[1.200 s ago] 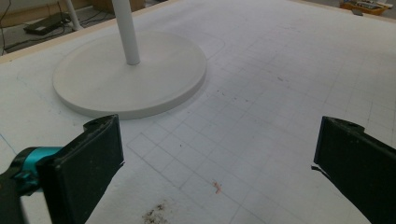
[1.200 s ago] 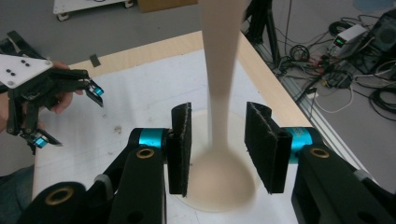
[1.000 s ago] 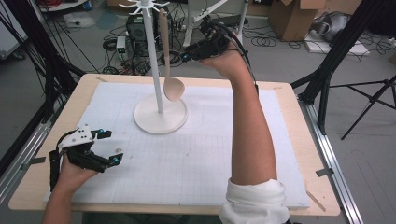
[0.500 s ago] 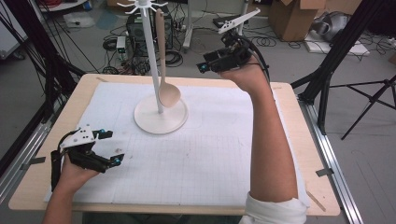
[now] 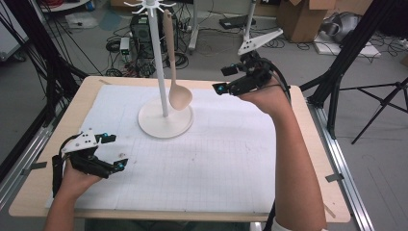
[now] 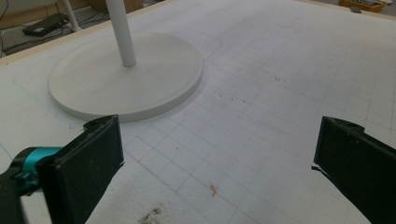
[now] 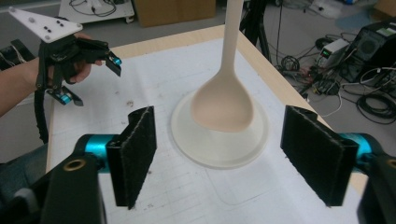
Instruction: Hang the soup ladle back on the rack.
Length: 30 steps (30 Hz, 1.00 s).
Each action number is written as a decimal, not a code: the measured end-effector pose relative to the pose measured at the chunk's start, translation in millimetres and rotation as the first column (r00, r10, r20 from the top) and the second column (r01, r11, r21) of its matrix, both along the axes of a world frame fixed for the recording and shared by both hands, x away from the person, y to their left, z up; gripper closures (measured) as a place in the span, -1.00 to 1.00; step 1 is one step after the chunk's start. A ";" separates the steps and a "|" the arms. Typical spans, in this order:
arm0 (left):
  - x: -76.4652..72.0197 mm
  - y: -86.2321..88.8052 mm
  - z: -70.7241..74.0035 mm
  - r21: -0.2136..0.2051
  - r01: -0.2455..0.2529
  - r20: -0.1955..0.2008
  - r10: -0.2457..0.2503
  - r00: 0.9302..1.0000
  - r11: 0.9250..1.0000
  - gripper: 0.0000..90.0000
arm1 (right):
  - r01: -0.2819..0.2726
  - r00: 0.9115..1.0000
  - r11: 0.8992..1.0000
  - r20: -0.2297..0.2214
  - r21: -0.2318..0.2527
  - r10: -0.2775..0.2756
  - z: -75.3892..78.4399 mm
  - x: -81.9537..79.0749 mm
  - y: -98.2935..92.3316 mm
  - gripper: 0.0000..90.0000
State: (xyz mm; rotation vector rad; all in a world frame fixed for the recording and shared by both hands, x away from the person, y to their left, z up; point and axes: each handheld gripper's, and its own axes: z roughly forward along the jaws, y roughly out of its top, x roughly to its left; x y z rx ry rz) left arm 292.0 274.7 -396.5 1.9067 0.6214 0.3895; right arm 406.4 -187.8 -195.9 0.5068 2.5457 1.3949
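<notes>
Right tongs [image 5: 226,80] have pulled back right from the spoon [image 5: 179,96], jaws just opening and empty, spoon hanging on the rack [image 5: 163,122] at mid-desk, left tongs [image 5: 113,151] apart and idle; risk: hook hold looks shallow, spoon could swing off

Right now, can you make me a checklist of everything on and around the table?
Surface: wooden table covered by a white gridded sheet with a few small dark specks.
Job's things: wooden spoon hanging from the white stand; its bowl hangs just above the round base.
Clutter: nothing seen on the table.
Claws: right claw open, jaws just widened, nothing between them, off to the spoon's right. Left claw open, empty, low over the sheet at the near left.
Cables: a black cable loops by the left wrist.
Surroundings: cardboard box, tangled wires and black tripod legs on the floor.
</notes>
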 end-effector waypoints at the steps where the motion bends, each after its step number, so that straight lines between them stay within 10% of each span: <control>1: 0.0 -0.1 0.1 0.001 0.000 0.000 0.000 1.000 1.000 -0.96 | -0.006 1.000 1.000 0.002 0.009 0.006 -3.2 -3.3 -2.4 -0.47; 30: 1.0 -2.4 2.0 -0.002 0.006 0.003 -0.006 1.000 1.000 -0.96 | -0.013 1.000 0.994 -0.010 0.112 0.015 -97.3 -62.1 -39.5 -0.73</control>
